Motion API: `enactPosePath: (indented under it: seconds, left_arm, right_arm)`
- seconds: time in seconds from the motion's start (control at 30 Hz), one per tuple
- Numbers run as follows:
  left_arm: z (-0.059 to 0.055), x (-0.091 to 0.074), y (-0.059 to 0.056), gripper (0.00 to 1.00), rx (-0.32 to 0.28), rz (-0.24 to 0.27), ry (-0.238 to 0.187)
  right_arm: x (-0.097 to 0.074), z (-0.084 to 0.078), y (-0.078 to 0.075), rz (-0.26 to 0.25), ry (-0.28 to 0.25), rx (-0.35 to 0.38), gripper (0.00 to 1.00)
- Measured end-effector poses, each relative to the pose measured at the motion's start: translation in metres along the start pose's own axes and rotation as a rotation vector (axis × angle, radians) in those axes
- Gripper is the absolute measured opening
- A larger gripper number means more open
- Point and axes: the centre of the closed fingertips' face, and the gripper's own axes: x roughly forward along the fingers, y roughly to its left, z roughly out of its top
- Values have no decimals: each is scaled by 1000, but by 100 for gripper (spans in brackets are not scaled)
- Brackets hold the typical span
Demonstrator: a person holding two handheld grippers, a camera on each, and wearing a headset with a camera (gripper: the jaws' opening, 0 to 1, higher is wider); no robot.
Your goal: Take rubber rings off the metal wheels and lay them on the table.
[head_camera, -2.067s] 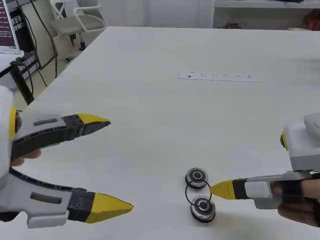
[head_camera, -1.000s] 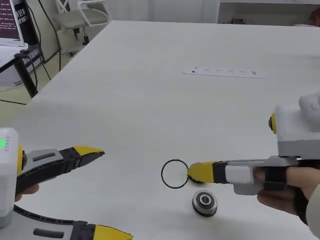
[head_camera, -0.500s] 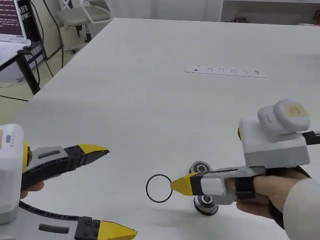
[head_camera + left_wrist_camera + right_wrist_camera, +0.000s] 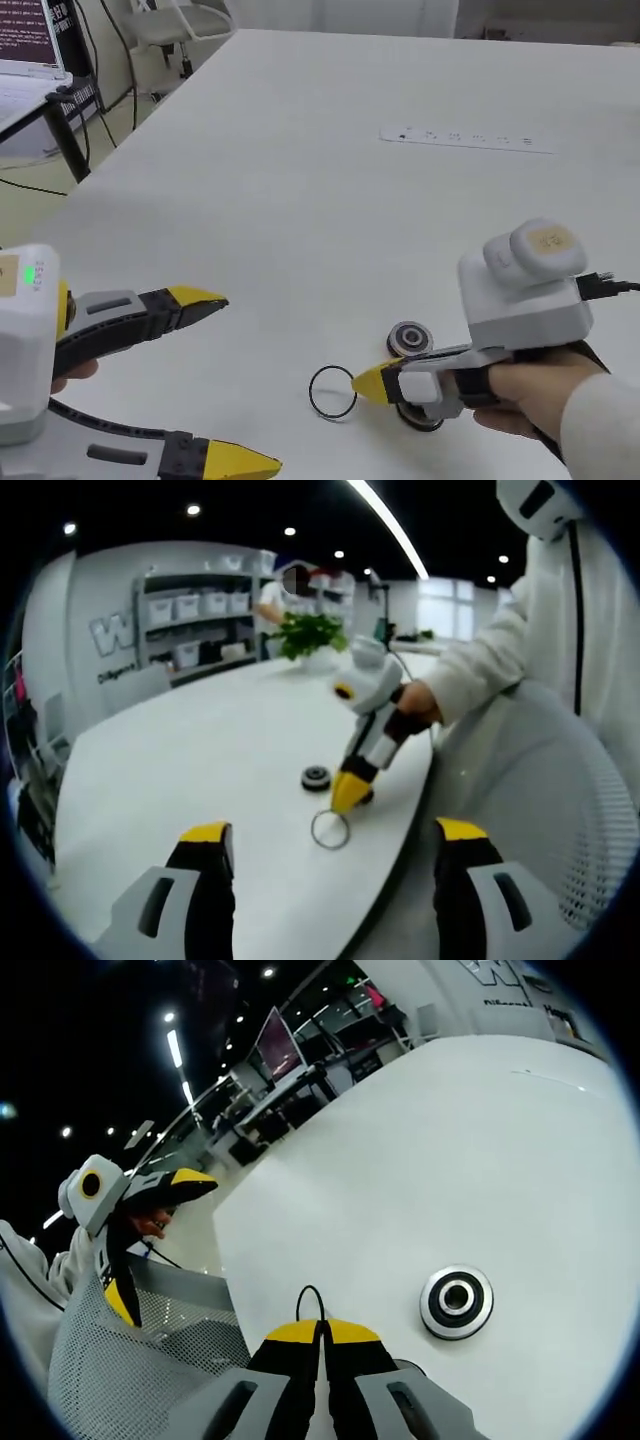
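Jaws of your right claw (image 4: 372,383) are clenched on a ring (image 4: 333,392), the yellow tips pinching its near edge. The ring hangs low at the table (image 4: 300,180); whether it touches I cannot tell. One wheel (image 4: 410,338) stands just behind the tips, and a second wheel (image 4: 424,417) sits half hidden under the claw's body. Your left claw (image 4: 225,380) hovers well apart to the left, released, jaws spread wide.

Watch the release. If you let go with the ring tilted, it may roll or spring off toward the table's near edge. It may also cling to a tip and ride up as you lift. The hidden wheel is the other risk: drop your wrist or pull back low and the claw's body will likely knock it away.

The table is plain white and looks smooth, so little would stop a rolling part. A power strip (image 4: 465,139) lies far across it. A chair (image 4: 190,20) and a side desk (image 4: 40,95) stand beyond the left edge.
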Motion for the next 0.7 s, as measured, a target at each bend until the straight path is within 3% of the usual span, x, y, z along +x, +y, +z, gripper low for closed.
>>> enactPosePath:
  seconds: [0.27, 0.7]
  left_arm:
    - [-1, 0, 0, 82, -5, -1, 6]
    - [-3, 0, 1, 81, -12, 4, 10]
  right_arm:
    - [2, -3, -3, -33, 24, -87, 1]
    - [-1, -3, -1, -38, 40, -128, 9]
